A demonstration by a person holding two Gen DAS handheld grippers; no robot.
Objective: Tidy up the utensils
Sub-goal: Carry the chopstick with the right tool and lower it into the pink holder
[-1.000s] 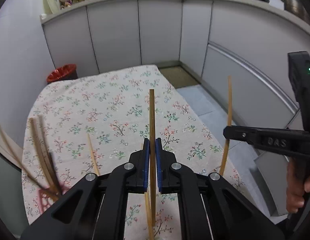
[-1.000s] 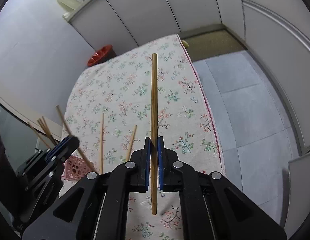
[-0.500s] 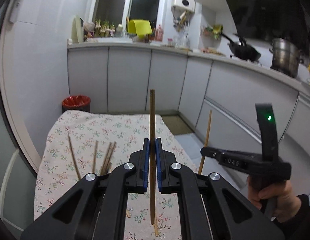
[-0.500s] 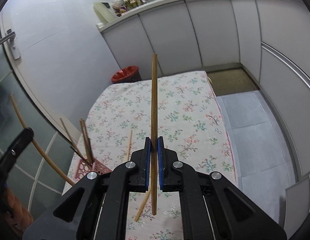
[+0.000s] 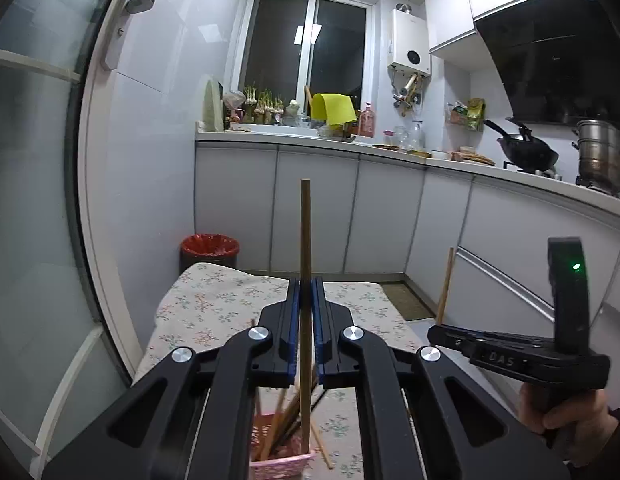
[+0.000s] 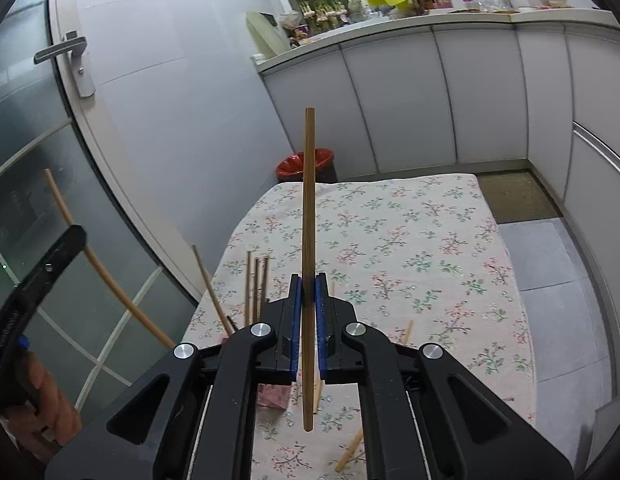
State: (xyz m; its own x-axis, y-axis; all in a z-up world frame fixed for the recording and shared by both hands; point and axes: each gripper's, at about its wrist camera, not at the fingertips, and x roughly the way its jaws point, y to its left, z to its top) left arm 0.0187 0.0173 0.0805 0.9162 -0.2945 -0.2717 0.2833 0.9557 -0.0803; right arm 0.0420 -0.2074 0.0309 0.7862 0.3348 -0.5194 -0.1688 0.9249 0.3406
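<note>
Pink basket [image 5: 277, 462], floral tablecloth [image 6: 410, 240], red bin [image 5: 209, 245]

Red-lined bin [image 5: 209, 245], black wok [image 5: 528, 154], steel pot [image 5: 600, 156]

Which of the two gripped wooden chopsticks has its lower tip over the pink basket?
The left gripper's chopstick: its lower end hangs at the pink perforated basket, among sticks already standing there. The right gripper's chopstick ends above bare floral tablecloth.

Two black plastic grippers [image 5: 305, 344] [image 6: 307, 340] are seen, fitted with blue finger pads [image 5: 294, 332] and silver round screws [image 5: 259, 333].
</note>
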